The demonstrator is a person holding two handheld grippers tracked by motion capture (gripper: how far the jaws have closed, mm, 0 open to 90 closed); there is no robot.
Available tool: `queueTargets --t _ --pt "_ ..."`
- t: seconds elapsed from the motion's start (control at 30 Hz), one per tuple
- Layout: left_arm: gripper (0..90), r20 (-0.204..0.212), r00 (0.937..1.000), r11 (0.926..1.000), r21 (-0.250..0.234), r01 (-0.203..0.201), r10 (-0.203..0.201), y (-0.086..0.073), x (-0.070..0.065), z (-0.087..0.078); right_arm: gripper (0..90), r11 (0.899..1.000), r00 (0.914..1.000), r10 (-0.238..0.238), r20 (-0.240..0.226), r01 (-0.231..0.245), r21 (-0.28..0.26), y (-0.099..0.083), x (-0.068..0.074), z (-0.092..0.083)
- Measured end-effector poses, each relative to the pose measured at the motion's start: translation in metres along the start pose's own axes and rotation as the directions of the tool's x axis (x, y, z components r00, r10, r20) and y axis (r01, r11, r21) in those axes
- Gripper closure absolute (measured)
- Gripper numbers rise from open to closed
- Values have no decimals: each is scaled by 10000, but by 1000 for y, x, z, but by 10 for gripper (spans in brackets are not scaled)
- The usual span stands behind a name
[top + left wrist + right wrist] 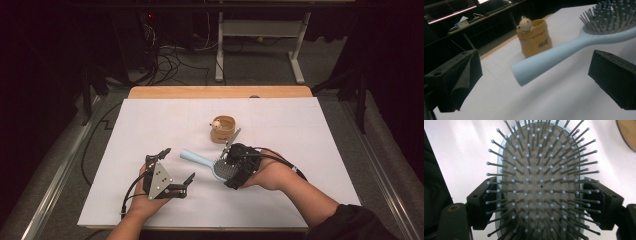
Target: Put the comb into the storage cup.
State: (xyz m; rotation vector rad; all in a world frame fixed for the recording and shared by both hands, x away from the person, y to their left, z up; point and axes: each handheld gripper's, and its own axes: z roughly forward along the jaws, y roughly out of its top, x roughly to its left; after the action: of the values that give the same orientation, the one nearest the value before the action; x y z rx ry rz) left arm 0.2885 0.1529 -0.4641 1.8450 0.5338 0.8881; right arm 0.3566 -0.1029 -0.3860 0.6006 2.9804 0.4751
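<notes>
A light blue hairbrush (196,158) lies bristles-up over the white sheet, its handle pointing left. My right gripper (231,167) is shut on the brush head (540,187), one jaw on each side of the oval (543,205). My left gripper (180,163) stands open just left of the handle's free end. In the left gripper view the handle (549,60) reaches between the wide-apart jaws (535,80) without touching them. A small yellow bag-shaped cup (222,130) with a bear figure on its rim (535,41) stands behind the brush.
A white sheet (300,125) covers the wooden table (220,92), whose far edge shows bare. Beyond it are a dark floor with cables (170,60) and white desk legs (219,50). A metal rail (65,165) runs along the table's left side.
</notes>
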Motion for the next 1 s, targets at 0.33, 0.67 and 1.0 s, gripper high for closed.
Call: queueTargets --t 0.33,0.67,1.0 --pt "3 145 9958 9954 319 -904 900 -2 -12 4 209 9999 10000 -30 -44 31 102 5 2 5" --pt "3 -139 9959 9955 338 -888 893 -1 -13 5 208 9994 9997 -220 -109 223 250 15 8 12" --pt "41 -91 9910 9900 475 -1326 1332 -5 -18 9 208 9994 9995 -289 -100 291 212 23 10 11"
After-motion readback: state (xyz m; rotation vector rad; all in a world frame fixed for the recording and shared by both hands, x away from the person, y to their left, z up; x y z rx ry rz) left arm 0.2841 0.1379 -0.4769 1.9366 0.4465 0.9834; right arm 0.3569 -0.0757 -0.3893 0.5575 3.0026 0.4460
